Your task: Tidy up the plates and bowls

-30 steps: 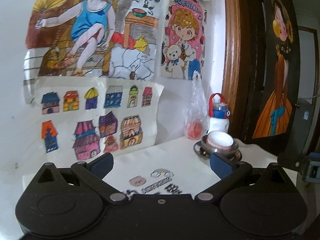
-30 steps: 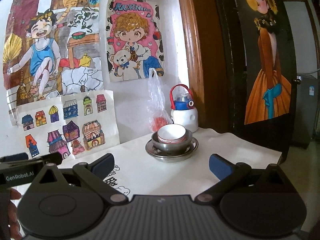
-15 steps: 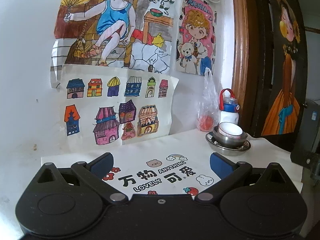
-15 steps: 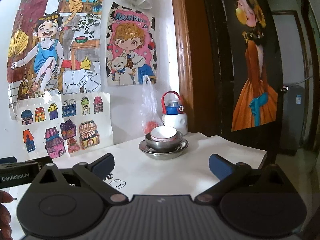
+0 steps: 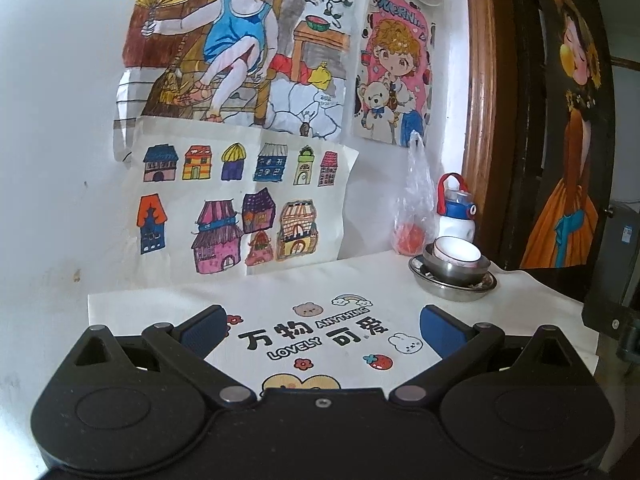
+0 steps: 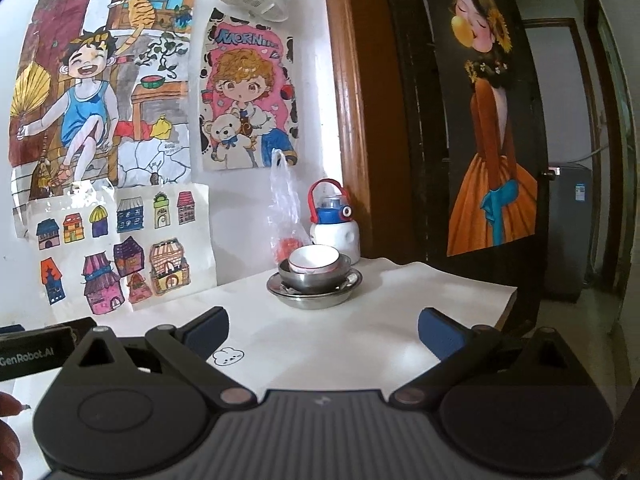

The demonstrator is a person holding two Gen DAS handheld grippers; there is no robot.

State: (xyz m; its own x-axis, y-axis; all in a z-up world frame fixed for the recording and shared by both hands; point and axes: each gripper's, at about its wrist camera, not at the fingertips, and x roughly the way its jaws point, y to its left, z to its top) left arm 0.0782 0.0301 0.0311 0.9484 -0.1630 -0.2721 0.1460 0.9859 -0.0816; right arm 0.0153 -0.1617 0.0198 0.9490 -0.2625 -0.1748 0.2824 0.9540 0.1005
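A white bowl with a pink rim [image 6: 314, 260] sits inside a steel bowl [image 6: 316, 279], which sits on a steel plate [image 6: 316, 294] at the back of the white-clothed table. The same stack shows in the left wrist view: white bowl [image 5: 457, 250], steel bowl [image 5: 456, 269], steel plate [image 5: 454, 286]. My left gripper [image 5: 322, 326] is open and empty over the printed cloth, well short and left of the stack. My right gripper [image 6: 323, 328] is open and empty, in front of the stack and apart from it.
A white bottle with blue lid and red handle [image 6: 334, 220] and a clear plastic bag [image 6: 286, 216] stand against the wall behind the stack. Drawings hang on the wall. A wooden door frame [image 6: 352, 112] and dark door are to the right. The table's right edge [image 6: 506, 304] is near.
Both grippers have pulled back and tilted up, so the stack looks smaller and farther. The left view now shows more of the printed cloth. Both grippers stay open.
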